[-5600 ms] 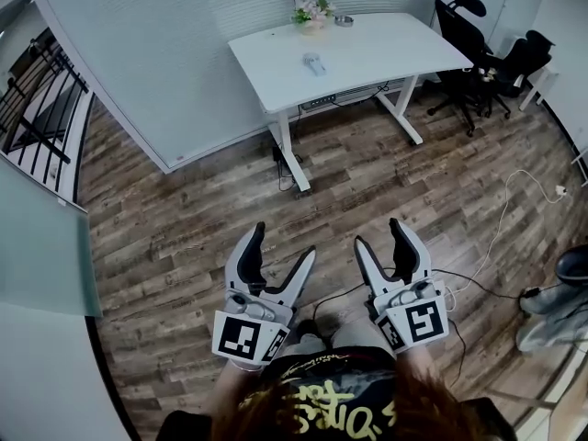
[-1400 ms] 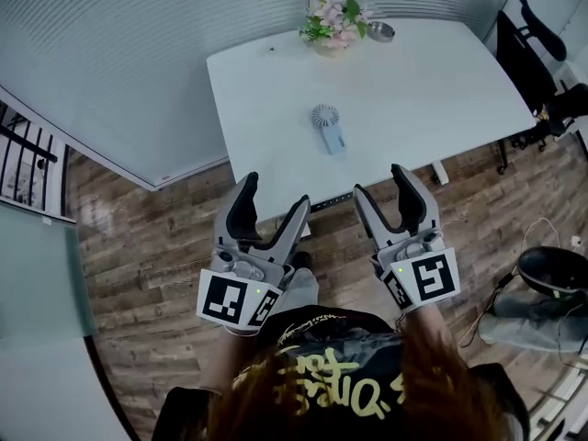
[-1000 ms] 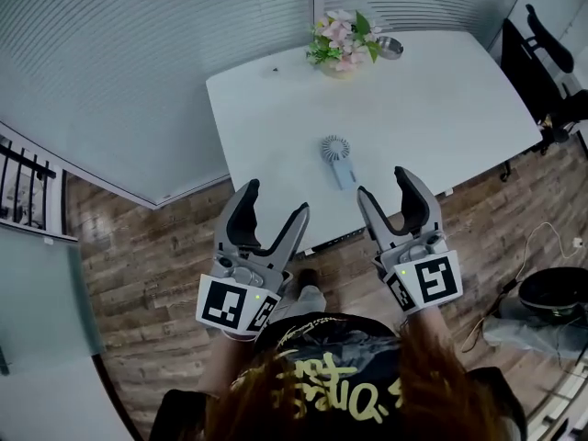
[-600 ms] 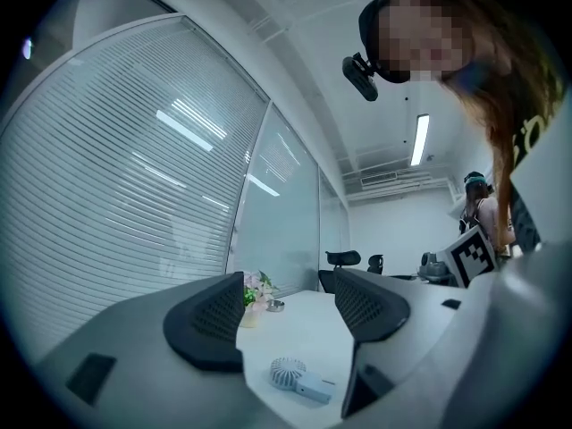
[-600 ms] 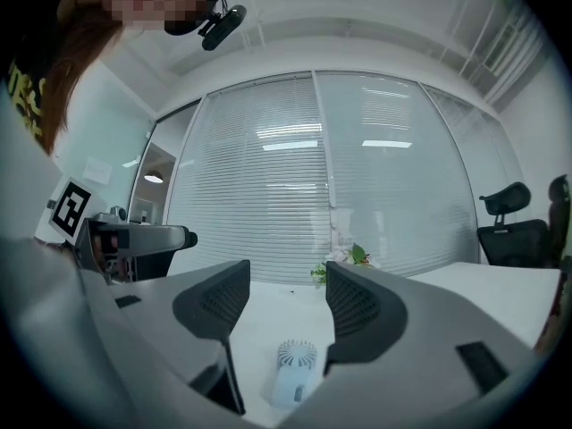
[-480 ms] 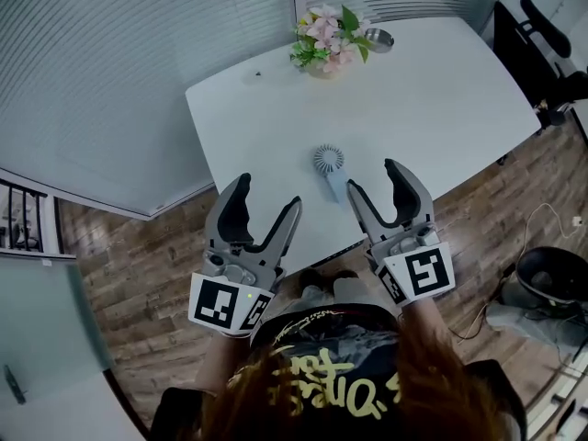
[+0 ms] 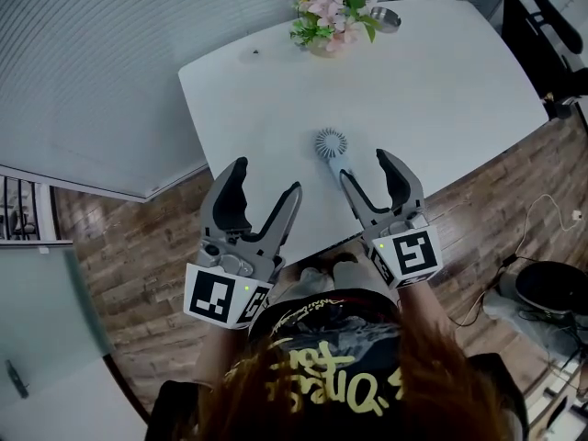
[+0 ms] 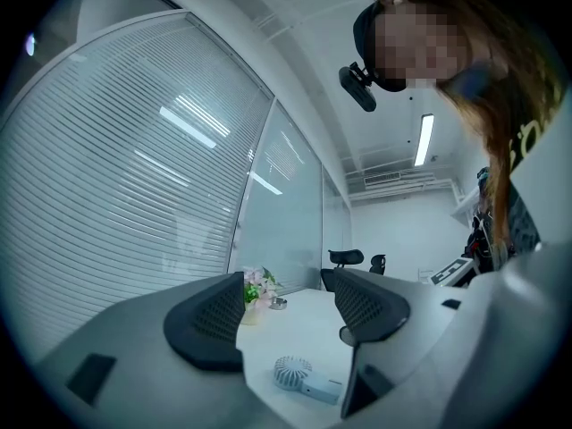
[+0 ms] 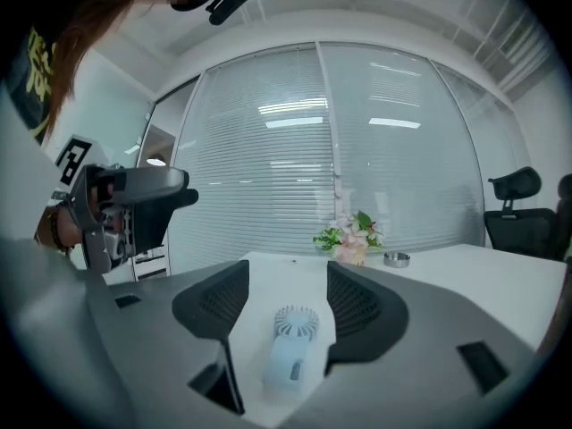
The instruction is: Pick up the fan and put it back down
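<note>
Fingers [image 7: 230, 196] on both grippers are spread wide and grasp nothing.

Head view: the fan [image 7: 333, 151] lies flat on the white table [image 7: 441, 72], near the front edge. The right gripper [image 7: 367, 168] is just short of its handle end, with no contact that I can make out. The left gripper [image 7: 265, 186] hangs off to the side, over the table's corner. Flowers [image 7: 331, 7] and a small dish [image 7: 390, 18] sit at the far edge, well clear. An office chair [image 7: 551, 16] and a floor cable [image 7: 542, 219] are out of the way.

Left gripper view: the fan [image 8: 304, 379] sits low and right of the line between the jaws, so this gripper is not lined up.

Right gripper view: the fan [image 9: 290, 347] is centred in the gap between the pads, handle toward the camera. Nothing blocks the approach.

Risks:
- The fan is light and lies flat, so a low fingertip could shove it along the table instead of straddling it.
- Coming in too low could clip the table edge.
- Closing on the round head rather than the handle could make it twist or slip on lift.
</note>
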The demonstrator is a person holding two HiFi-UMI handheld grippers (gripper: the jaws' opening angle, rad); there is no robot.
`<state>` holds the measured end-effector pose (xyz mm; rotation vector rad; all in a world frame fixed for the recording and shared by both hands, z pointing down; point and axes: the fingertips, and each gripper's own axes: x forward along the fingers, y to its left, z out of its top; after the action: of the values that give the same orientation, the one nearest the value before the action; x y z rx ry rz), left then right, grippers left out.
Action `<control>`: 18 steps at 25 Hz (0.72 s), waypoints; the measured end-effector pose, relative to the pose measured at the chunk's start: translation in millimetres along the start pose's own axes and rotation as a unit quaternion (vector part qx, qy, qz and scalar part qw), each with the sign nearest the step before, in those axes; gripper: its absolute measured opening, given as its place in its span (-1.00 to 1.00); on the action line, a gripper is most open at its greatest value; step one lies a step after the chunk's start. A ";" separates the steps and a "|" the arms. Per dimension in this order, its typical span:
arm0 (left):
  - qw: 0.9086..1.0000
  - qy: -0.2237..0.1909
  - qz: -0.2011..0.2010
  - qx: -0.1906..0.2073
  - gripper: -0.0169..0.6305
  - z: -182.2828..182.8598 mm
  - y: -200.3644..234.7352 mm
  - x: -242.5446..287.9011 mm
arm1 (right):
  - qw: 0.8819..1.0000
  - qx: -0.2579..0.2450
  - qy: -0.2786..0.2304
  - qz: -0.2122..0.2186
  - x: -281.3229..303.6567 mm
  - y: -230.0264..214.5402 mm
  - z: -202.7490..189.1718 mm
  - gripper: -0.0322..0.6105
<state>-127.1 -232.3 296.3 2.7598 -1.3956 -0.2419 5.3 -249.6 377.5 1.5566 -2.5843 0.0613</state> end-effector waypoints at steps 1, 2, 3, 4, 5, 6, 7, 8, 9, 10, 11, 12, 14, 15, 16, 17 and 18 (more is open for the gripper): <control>1.000 0.002 -0.001 -0.001 0.00 -2.2 0.5 -0.6 | 1.000 -0.003 0.011 0.001 4.0 1.0 -9.0 -0.10; 1.000 0.004 -0.001 -0.002 0.00 -4.3 1.2 -1.6 | 1.000 -0.005 0.021 0.003 8.0 2.1 -18.1 -0.09; 1.000 0.007 0.000 -0.002 0.00 -6.2 2.4 -2.8 | 0.999 -0.006 0.031 0.004 12.1 3.2 -26.8 -0.08; 1.000 0.008 0.001 -0.003 0.00 -7.8 4.2 -3.8 | 0.999 -0.006 0.041 0.005 16.1 4.0 -34.8 -0.07; 1.000 0.009 0.003 -0.005 0.00 -9.2 6.4 -4.7 | 0.999 -0.005 0.051 0.005 20.1 4.6 -42.3 -0.06; 1.000 0.011 0.005 -0.006 0.00 -10.7 8.9 -5.6 | 0.998 -0.006 0.061 0.006 23.8 5.3 -49.6 -0.06; 1.000 0.012 0.008 -0.006 0.00 -12.2 11.4 -6.7 | 0.997 -0.007 0.071 0.007 27.4 6.1 -56.7 -0.05; 1.000 0.015 0.011 -0.007 0.00 -13.8 13.6 -8.1 | 0.997 -0.009 0.080 0.008 30.9 7.0 -63.5 -0.04; 1.000 0.017 0.013 -0.008 0.00 -15.5 15.3 -9.4 | 0.996 -0.011 0.089 0.008 34.1 7.6 -69.8 -0.03; 1.000 0.019 0.014 -0.009 0.00 -17.0 16.5 -10.3 | 0.995 -0.012 0.097 0.009 37.2 8.1 -75.7 -0.03; 1.000 0.021 0.015 -0.010 0.00 -18.6 17.4 -11.0 | 0.994 -0.013 0.106 0.009 40.2 8.4 -81.5 -0.02; 1.000 0.023 0.015 -0.010 0.00 -20.2 18.1 -11.4 | 0.993 -0.013 0.116 0.010 43.2 8.6 -87.2 -0.02; 0.999 0.027 0.014 -0.010 0.00 -23.5 19.5 -11.2 | 0.991 -0.010 0.136 0.012 48.7 9.2 -98.2 0.00; 0.999 0.029 0.014 -0.010 0.00 -24.9 20.4 -10.9 | 0.990 -0.008 0.144 0.014 51.2 9.5 -102.7 0.00; 0.999 0.030 0.014 -0.011 0.00 -25.9 21.1 -10.8 | 0.989 -0.007 0.150 0.015 53.1 9.7 -106.4 0.00; 0.999 0.030 0.013 -0.012 0.00 -26.7 21.4 -11.1 | 0.988 -0.007 0.157 0.014 54.5 9.6 -109.9 0.00; 0.999 0.031 0.012 -0.012 0.00 -27.5 21.5 -11.7 | 0.986 -0.006 0.164 0.013 55.7 9.0 -113.4 0.00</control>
<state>-146.8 -236.7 327.2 2.7049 -1.3999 -0.1694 -18.7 -283.1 497.3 1.3762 -2.3419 0.2786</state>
